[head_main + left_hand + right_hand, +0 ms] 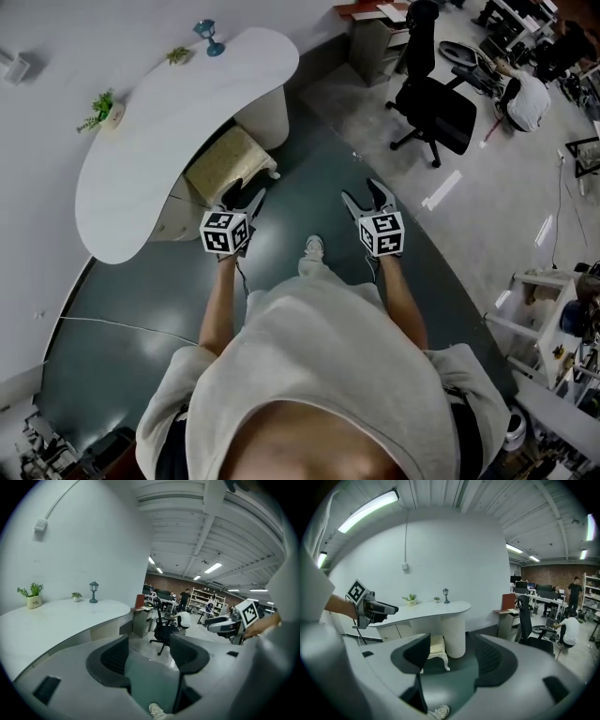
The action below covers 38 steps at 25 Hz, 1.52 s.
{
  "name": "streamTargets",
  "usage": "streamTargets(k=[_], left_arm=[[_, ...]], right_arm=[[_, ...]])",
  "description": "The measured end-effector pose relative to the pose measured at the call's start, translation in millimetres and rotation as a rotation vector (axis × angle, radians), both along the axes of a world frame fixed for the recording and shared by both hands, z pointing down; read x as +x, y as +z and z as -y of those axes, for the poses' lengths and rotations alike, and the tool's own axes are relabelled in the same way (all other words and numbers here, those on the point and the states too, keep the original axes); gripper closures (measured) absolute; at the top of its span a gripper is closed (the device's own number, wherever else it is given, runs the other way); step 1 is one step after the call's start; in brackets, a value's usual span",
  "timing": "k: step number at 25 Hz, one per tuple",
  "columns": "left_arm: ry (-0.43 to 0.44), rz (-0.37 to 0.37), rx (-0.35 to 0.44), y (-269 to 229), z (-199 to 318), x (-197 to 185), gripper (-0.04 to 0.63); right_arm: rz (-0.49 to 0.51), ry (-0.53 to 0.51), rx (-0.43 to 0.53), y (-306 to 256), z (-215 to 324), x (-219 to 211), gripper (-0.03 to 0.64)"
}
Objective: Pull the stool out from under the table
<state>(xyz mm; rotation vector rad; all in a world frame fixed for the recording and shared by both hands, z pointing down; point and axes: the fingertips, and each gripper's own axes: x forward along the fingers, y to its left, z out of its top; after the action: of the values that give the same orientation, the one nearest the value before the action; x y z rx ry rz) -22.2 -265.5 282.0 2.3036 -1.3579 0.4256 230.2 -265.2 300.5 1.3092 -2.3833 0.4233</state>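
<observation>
Dark green floor lies underfoot. Your left gripper [246, 199] and right gripper [363, 194] hover with jaws spread, holding nothing. Ahead, the stool [230, 161] sits half tucked under the white worktop [159, 159]. Pull crookedly and a leg may snag the pedestal [454, 639], tipping it. Farther back, a pot [112, 115] holds a green plant.

We list on ourselves: a loose pale-grey short-sleeved top [328, 366], pale trousers [315, 272] and one white sneaker [314, 247]. The left gripper [246, 195] and right gripper [361, 192] have grey moulded shells. Each carries a white cube with black square markers [225, 232] and ribbed black pads [115, 656]. A thin dark cable [240, 277] hangs from the left gripper.
</observation>
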Motion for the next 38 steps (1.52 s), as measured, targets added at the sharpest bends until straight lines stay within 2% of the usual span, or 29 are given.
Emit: streamTargets(k=[8, 13, 17, 21, 29, 33, 38], left_arm=[[-0.021, 0.014, -0.033, 12, 51, 16, 0.328], [-0.050, 0.021, -0.039, 21, 69, 2, 0.328], [-0.125, 0.017, -0.063, 32, 52, -32, 0.328], [-0.234, 0.005, -0.090, 40, 16, -67, 0.328], [-0.426, -0.020, -0.139, 66, -42, -169, 0.328], [-0.471, -0.042, -0.163, 91, -67, -202, 0.328], [-0.498, -0.044, -0.186, 125, -84, -235, 0.328]], right_arm=[[-0.003, 0.009, -0.012, 7, 64, 31, 0.345], [-0.007, -0.016, -0.017, 16, 93, 21, 0.347], [-0.008, -0.093, -0.027, 21, 98, -19, 0.348], [-0.021, -0.215, -0.055, 26, 94, -68, 0.349], [-0.042, -0.405, -0.101, 38, 81, -203, 0.351], [-0.069, -0.458, -0.119, 58, 65, -252, 0.351], [-0.095, -0.467, -0.126, 87, 67, -282, 0.348]])
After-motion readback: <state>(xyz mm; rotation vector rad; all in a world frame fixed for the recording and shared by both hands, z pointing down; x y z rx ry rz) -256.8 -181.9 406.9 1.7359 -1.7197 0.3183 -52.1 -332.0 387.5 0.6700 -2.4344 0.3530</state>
